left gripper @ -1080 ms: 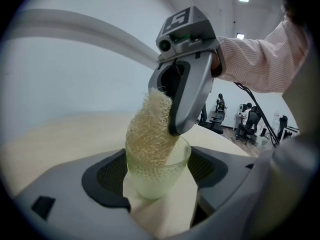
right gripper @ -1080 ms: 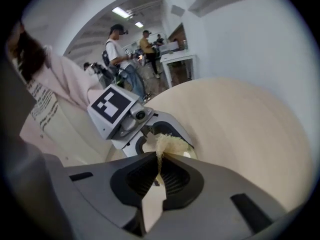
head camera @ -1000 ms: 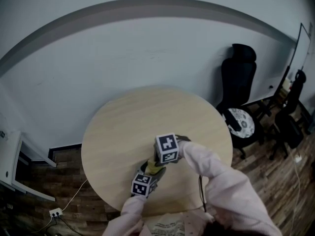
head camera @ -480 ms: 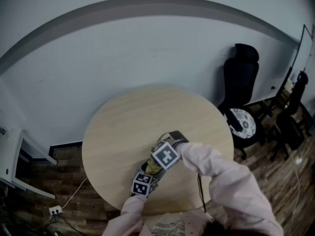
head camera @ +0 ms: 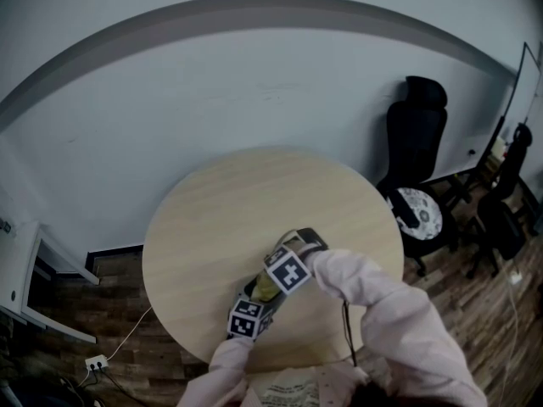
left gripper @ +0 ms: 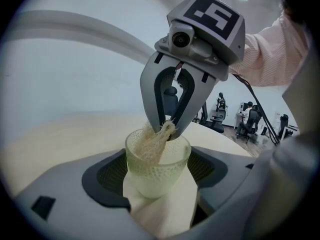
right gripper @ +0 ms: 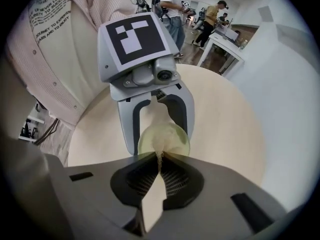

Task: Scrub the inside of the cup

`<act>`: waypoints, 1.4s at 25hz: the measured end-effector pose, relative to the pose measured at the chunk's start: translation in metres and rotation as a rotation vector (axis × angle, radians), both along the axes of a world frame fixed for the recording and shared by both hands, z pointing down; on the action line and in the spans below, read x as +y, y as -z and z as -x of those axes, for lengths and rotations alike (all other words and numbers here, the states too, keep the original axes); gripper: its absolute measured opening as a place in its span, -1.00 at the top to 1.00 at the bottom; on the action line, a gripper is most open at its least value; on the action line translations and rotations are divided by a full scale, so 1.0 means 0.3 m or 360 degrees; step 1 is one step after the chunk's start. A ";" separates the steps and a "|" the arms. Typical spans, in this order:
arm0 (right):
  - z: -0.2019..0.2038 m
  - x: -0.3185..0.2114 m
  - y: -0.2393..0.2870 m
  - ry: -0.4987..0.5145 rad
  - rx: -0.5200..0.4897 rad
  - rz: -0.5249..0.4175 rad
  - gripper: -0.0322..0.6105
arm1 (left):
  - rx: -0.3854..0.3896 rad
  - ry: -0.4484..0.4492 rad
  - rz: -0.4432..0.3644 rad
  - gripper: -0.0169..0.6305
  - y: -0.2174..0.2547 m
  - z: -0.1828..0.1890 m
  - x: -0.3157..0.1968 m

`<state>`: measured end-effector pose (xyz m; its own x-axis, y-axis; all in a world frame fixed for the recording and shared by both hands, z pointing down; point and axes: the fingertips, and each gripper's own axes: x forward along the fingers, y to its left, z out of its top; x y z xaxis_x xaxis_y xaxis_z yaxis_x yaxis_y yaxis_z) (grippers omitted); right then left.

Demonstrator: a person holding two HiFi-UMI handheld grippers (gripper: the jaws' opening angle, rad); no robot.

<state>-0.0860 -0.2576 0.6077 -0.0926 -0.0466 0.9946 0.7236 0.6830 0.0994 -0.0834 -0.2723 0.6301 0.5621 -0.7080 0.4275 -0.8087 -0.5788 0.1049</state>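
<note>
Left gripper view, entry one: we list the pale green dimpled glass cup (left gripper: 157,171), clamped between the wide-set jaws of our left gripper (right gripper: 156,126) over the round pale wooden table (head camera: 221,219). Entry two: our right gripper (left gripper: 167,131) points down, jaws pinched on a tan fibrous scrubbing pad (left gripper: 150,149) pushed into the cup's mouth. We judge scrubbing is under way; next, the pad needs working round the inner wall with the cup held firm.

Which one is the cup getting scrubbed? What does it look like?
Look at the round wooden table, near the person's edge. The left gripper holds the cup there. It is pale green see-through glass with tiny bumps all over, and the right gripper pokes a stringy tan scrubber into it.
</note>
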 end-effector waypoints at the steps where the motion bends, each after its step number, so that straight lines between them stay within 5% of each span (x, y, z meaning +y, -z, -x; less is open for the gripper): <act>1: 0.005 -0.003 0.000 -0.0022 -0.0017 0.0008 0.82 | -0.0001 0.0000 0.0015 -0.20 -0.003 -0.001 0.003; 8: 0.061 0.001 0.006 -0.0266 -0.0084 0.0116 0.82 | -0.0006 -0.0003 -0.0009 -0.20 -0.001 -0.001 0.001; 15: -0.006 0.032 -0.002 -0.0590 0.0121 0.0265 0.82 | -0.0008 -0.0002 -0.0005 -0.20 0.000 0.000 0.004; 35: 0.023 0.034 -0.019 -0.0917 0.0085 0.0504 0.83 | -0.0003 -0.0012 -0.0006 -0.20 0.004 -0.001 0.002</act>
<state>-0.0930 -0.2475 0.6133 -0.0906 0.2214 0.9710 0.2318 0.9529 -0.1957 -0.0831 -0.2717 0.6289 0.5665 -0.7054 0.4261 -0.8046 -0.5852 0.1010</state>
